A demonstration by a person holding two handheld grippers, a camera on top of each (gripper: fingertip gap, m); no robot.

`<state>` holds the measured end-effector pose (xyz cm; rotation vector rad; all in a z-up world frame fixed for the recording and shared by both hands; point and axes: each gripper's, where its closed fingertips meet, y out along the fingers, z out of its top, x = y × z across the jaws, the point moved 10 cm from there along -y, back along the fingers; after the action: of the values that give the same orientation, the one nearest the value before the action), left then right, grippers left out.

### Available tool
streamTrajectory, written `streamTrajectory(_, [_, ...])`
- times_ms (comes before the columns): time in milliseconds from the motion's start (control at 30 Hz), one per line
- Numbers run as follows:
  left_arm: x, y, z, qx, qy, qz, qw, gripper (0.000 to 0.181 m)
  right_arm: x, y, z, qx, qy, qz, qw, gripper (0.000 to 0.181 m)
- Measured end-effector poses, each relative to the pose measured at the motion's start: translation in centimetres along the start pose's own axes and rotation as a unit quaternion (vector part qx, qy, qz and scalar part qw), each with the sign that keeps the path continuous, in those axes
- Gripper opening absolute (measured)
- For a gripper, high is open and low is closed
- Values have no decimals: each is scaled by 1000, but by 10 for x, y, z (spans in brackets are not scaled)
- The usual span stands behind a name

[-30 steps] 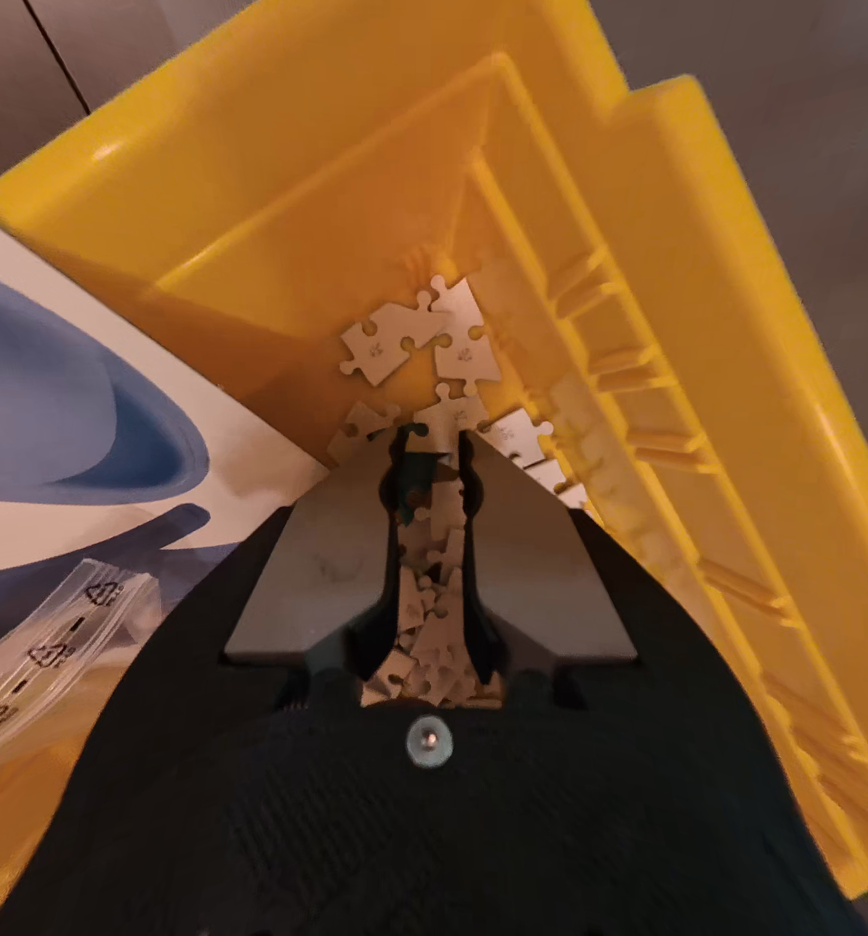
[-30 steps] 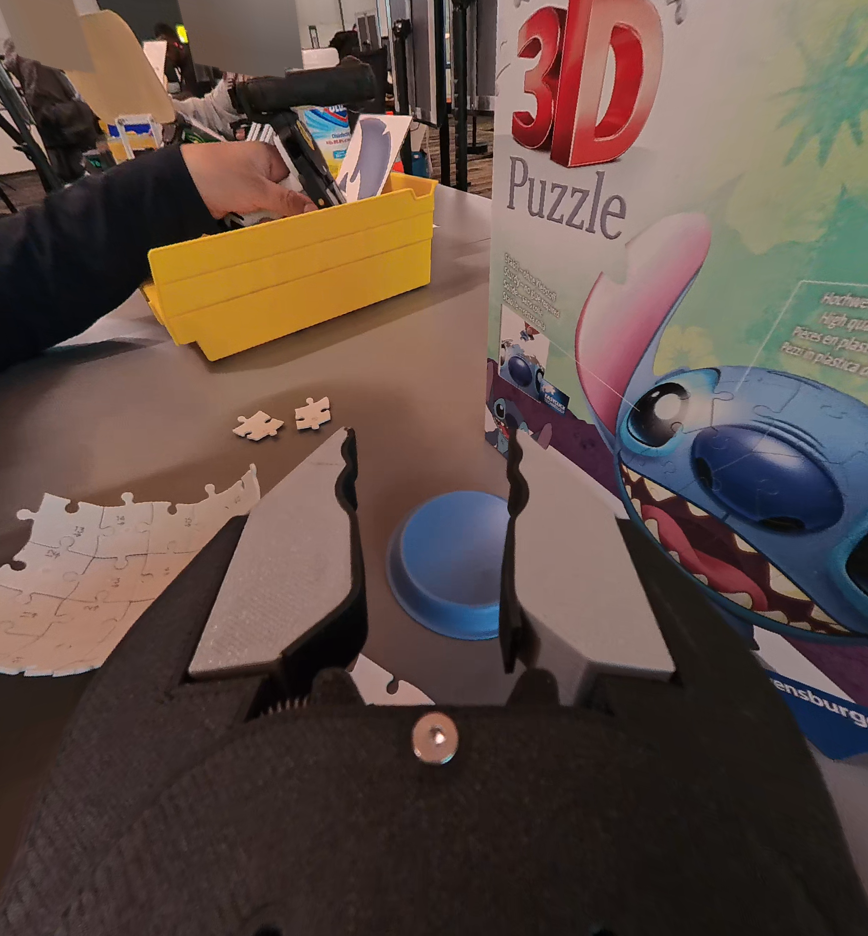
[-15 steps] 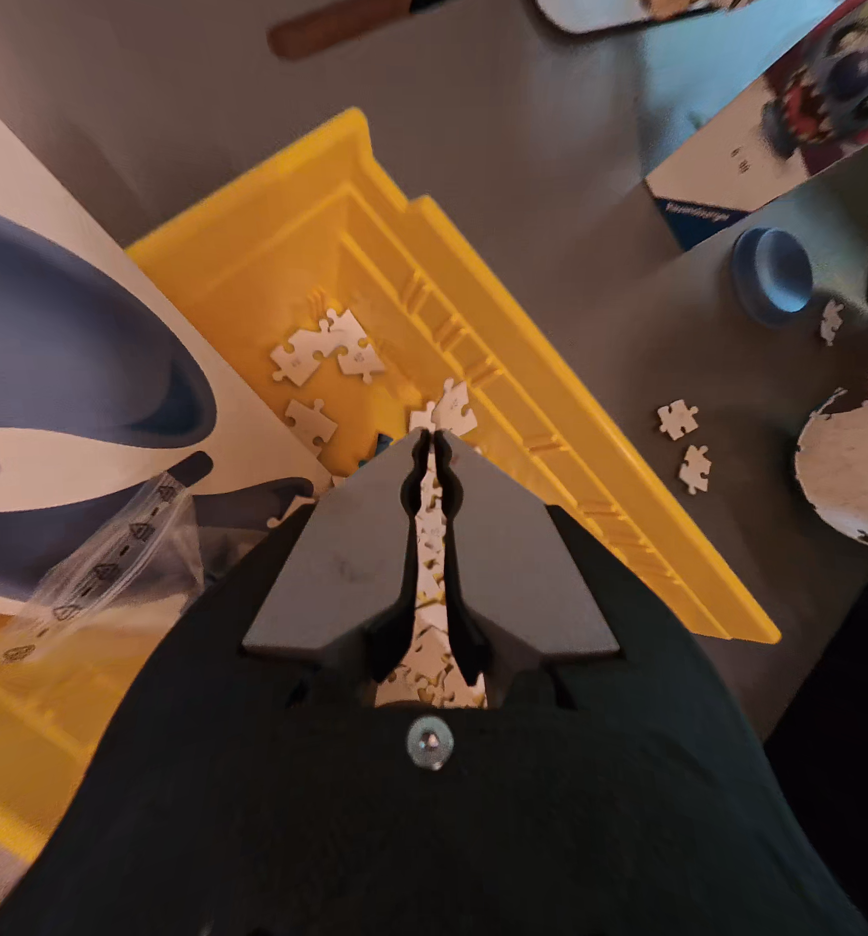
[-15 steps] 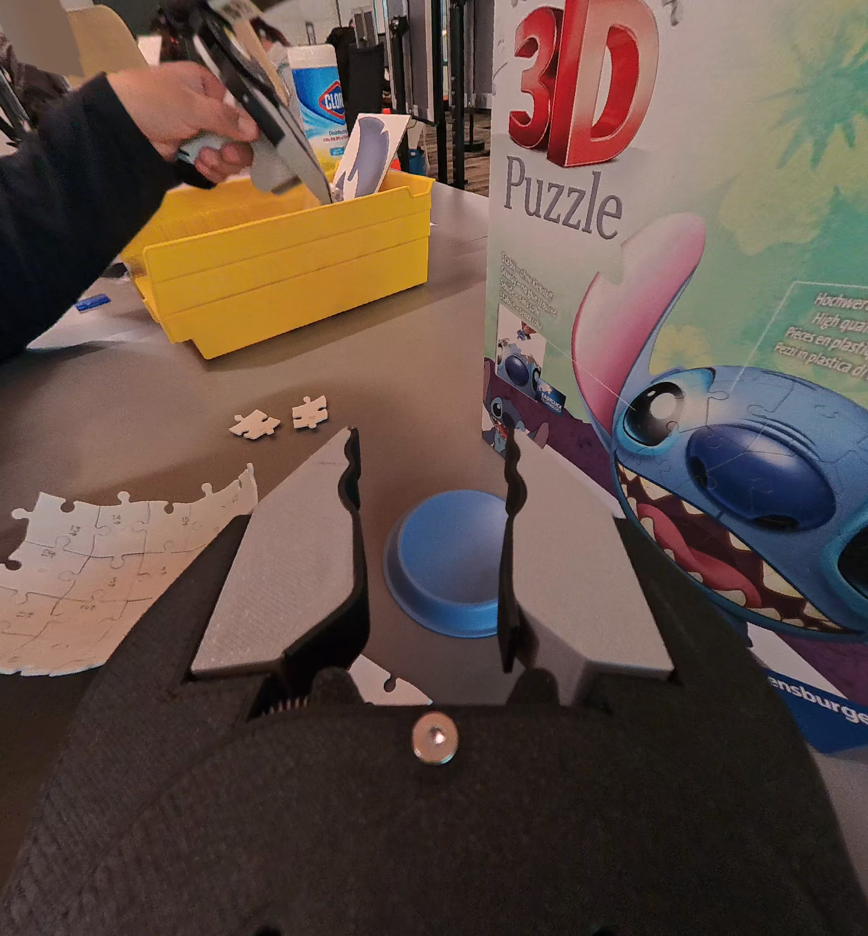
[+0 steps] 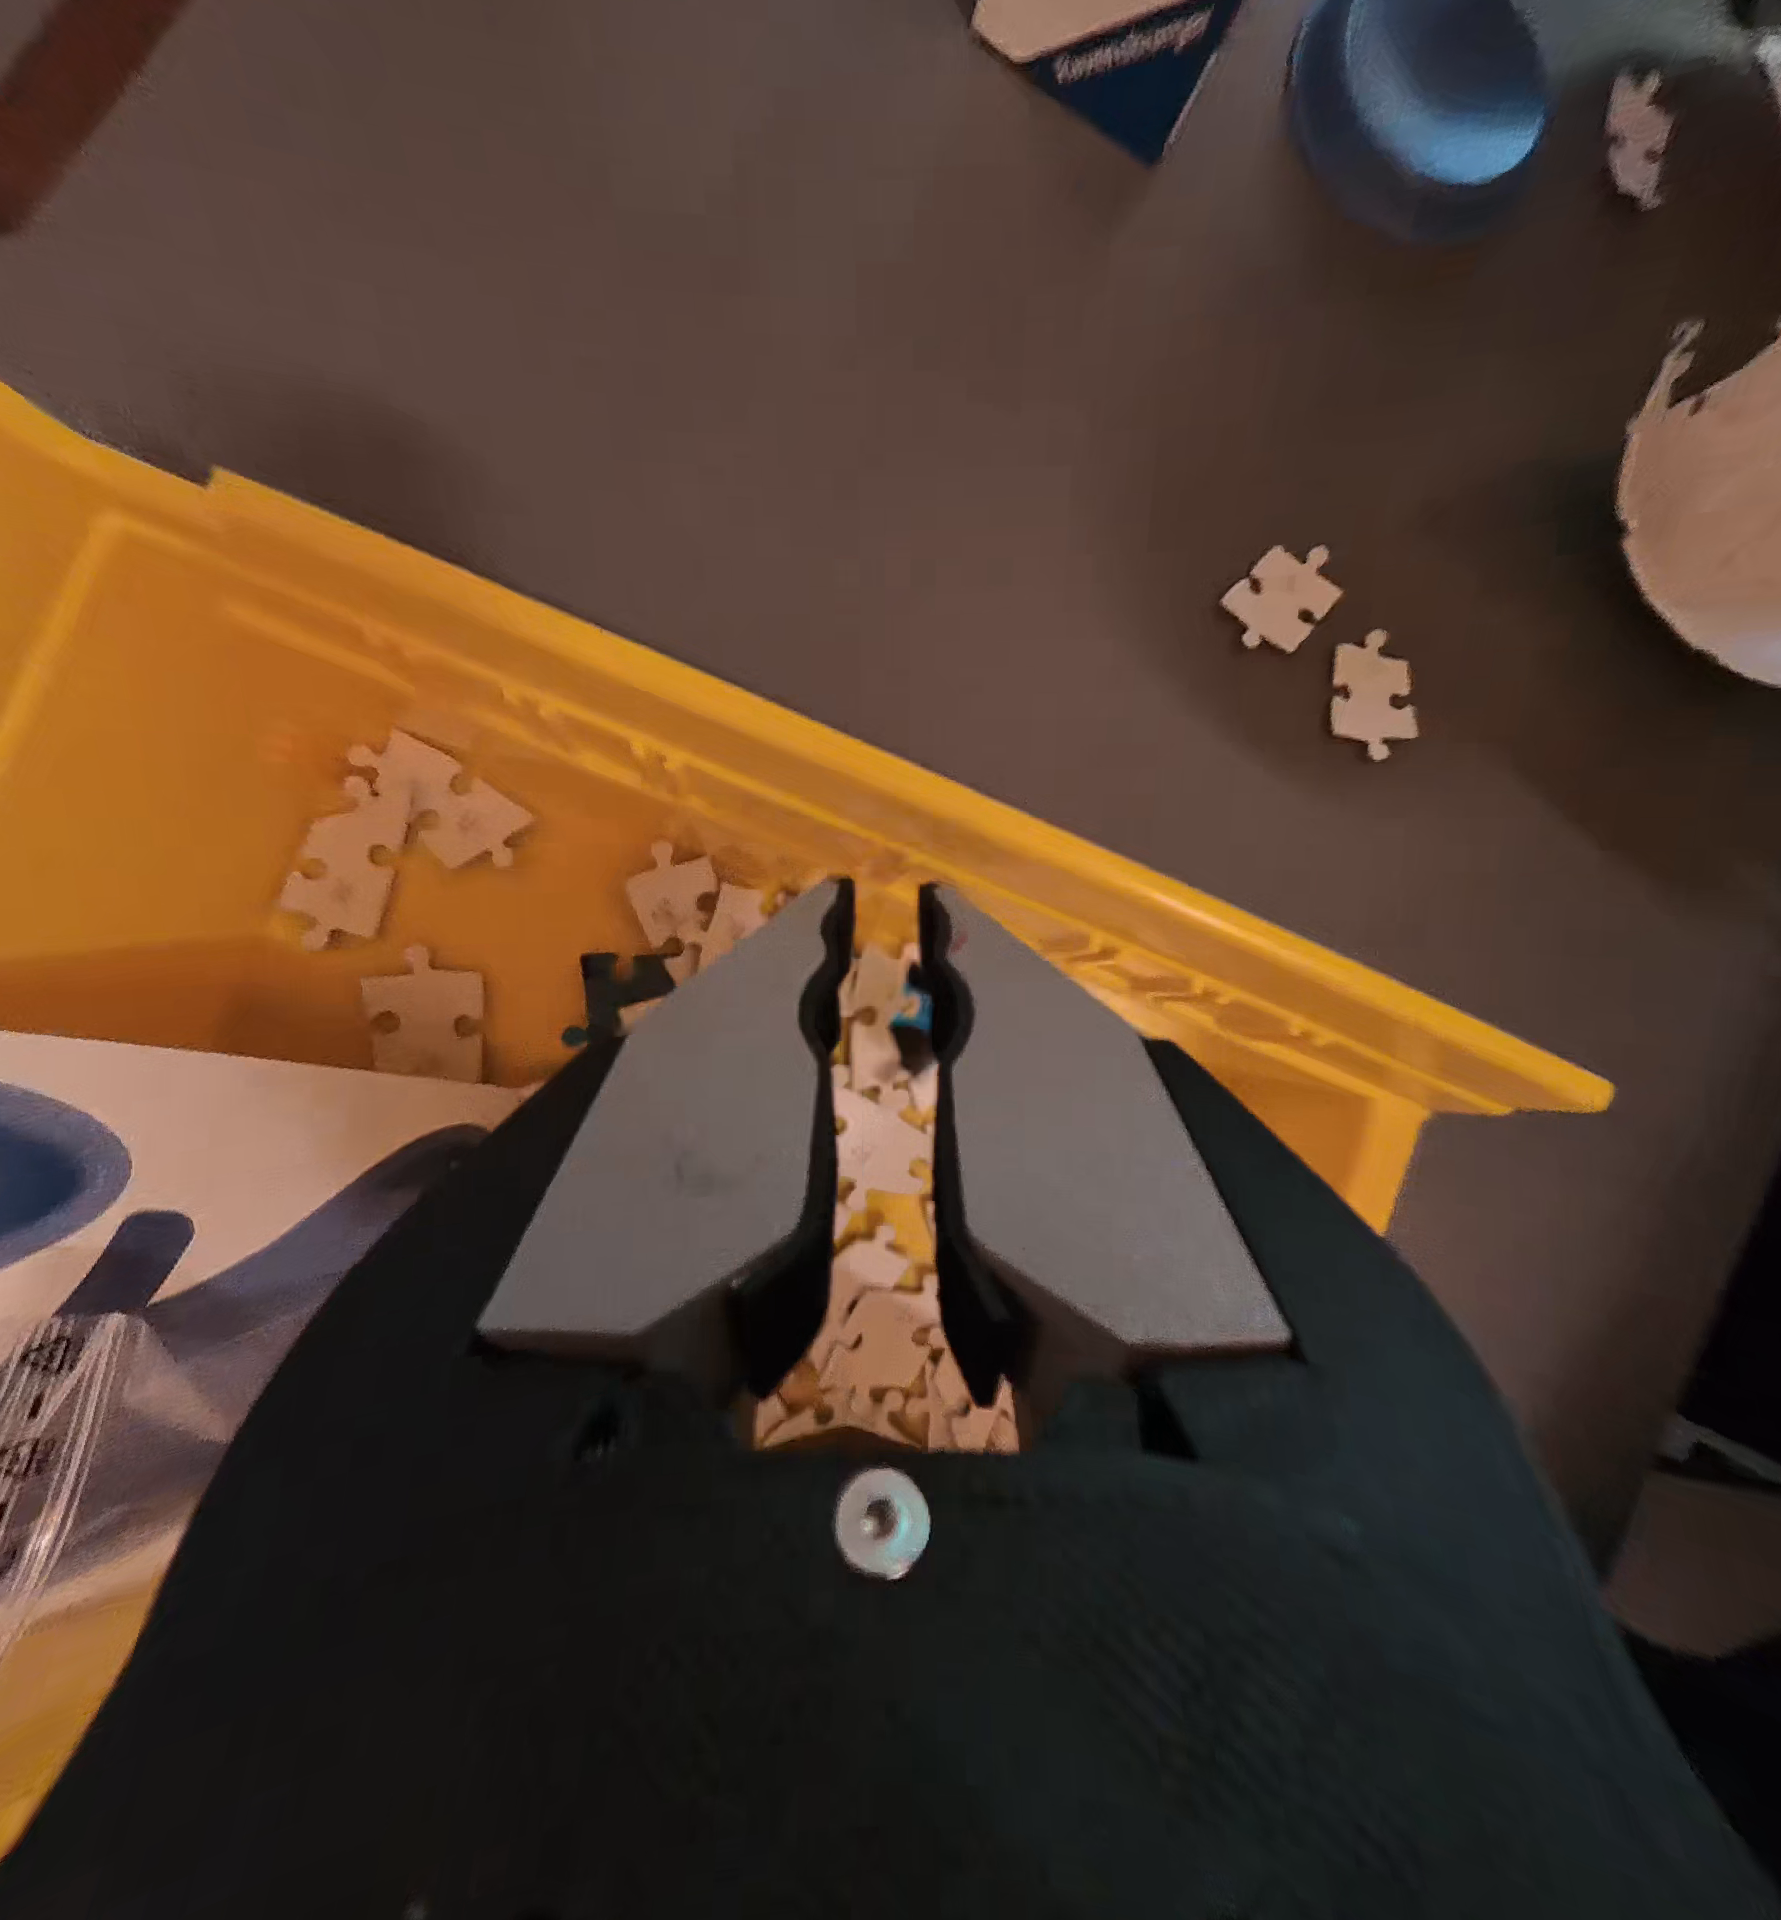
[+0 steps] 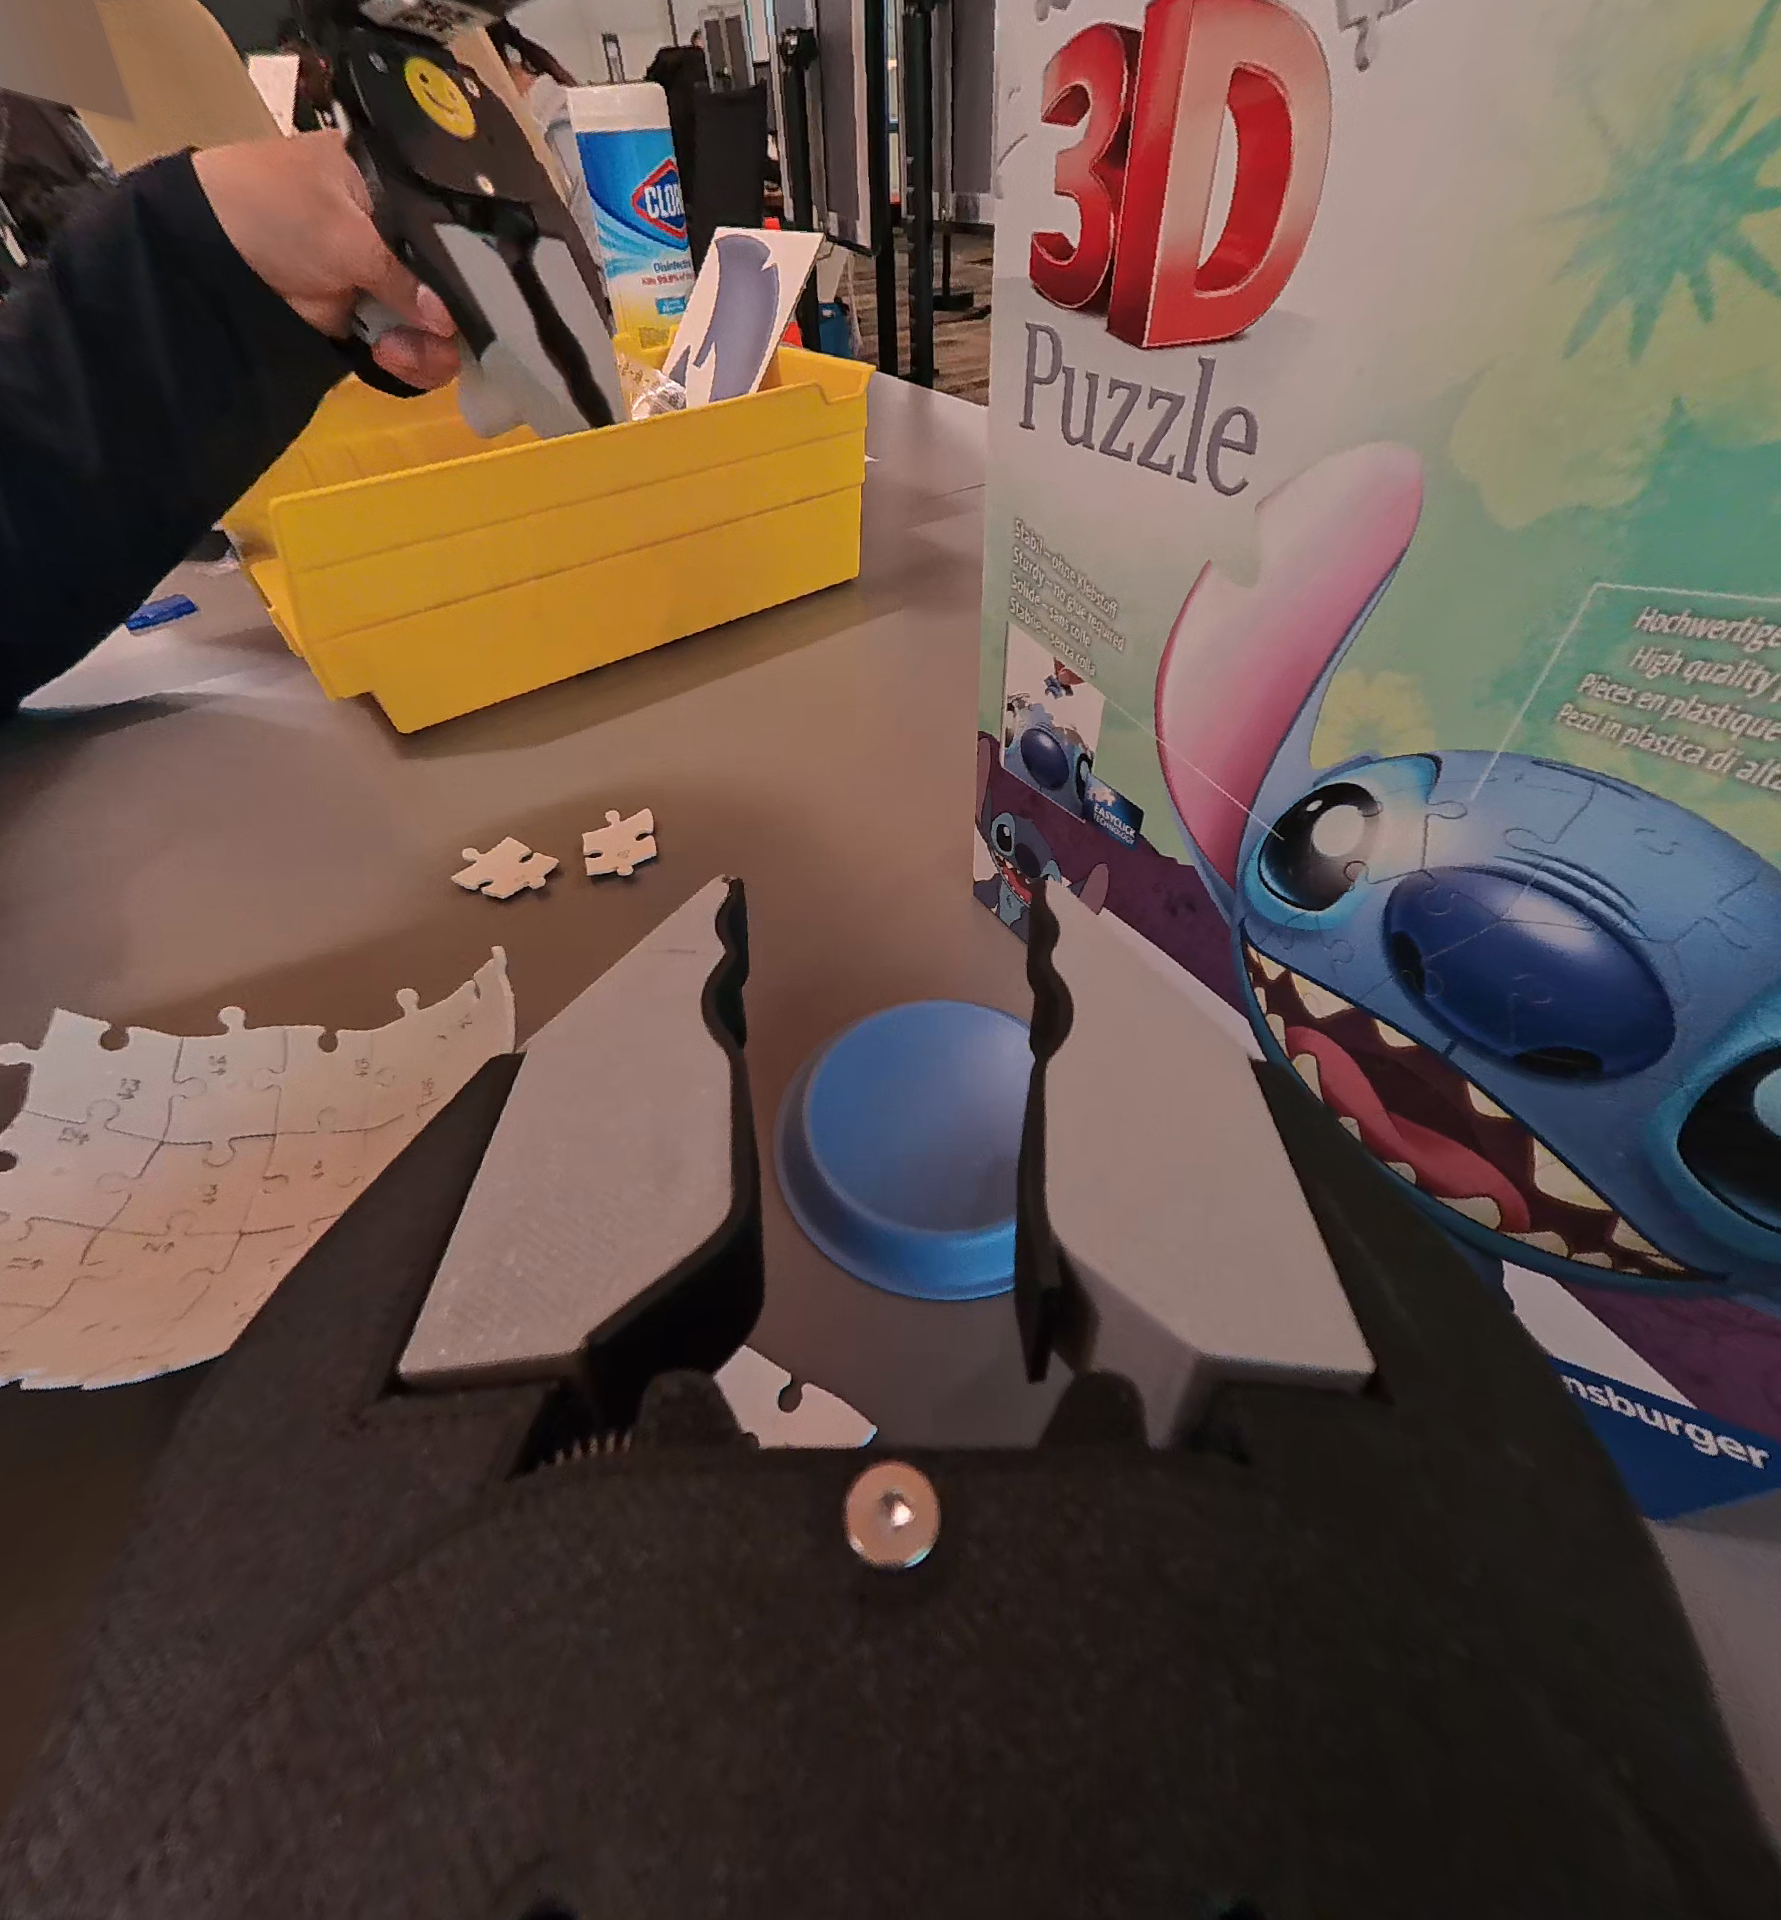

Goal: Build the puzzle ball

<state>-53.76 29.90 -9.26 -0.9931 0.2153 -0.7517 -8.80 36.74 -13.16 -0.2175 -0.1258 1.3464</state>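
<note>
The grey table (image 6: 346, 790) is seen cut off at every edge. The tall puzzle box (image 6: 1437, 520) stands at the right, cropped by the frame. The yellow bin (image 6: 574, 561) holds loose puzzle pieces (image 5: 398, 831), many hidden behind the left gripper (image 5: 884, 896) held above it; a narrow gap is kept between its jaws, and whether a piece is pinched cannot be told. The partly built puzzle shell (image 6: 190, 1164) lies on the table, blurred in the left wrist view. The blue stand (image 6: 896, 1153) is framed by the right gripper (image 6: 886, 904), held wide apart and empty. Two loose pieces (image 6: 553, 852) lie between shell and bin.
</note>
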Motion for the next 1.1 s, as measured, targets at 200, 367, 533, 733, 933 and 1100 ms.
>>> streamTrajectory(200, [-22,-16,-6,29,-88,25,995,14,-1,1,0,-3,0,4,1000,51])
streamTrajectory(367, [-40,3,-14,-33,-104,107,988,13,0,3,-1,-8,2,5,1000,51])
streamTrajectory(533, [-50,34,-20,-93,-137,111,980,33,-1,3,-1,-8,3,7,1000,51])
streamTrajectory(733, [-46,42,-27,-97,-150,77,981,40,-1,5,-2,-11,5,12,1000,50])
streamTrajectory(933, [-46,29,-25,-74,-134,59,986,4,-1,4,-2,-12,3,9,1000,50])
streamTrajectory(1100, [-41,10,-21,-41,-107,72,991,1,0,4,-2,-12,4,7,1000,49])
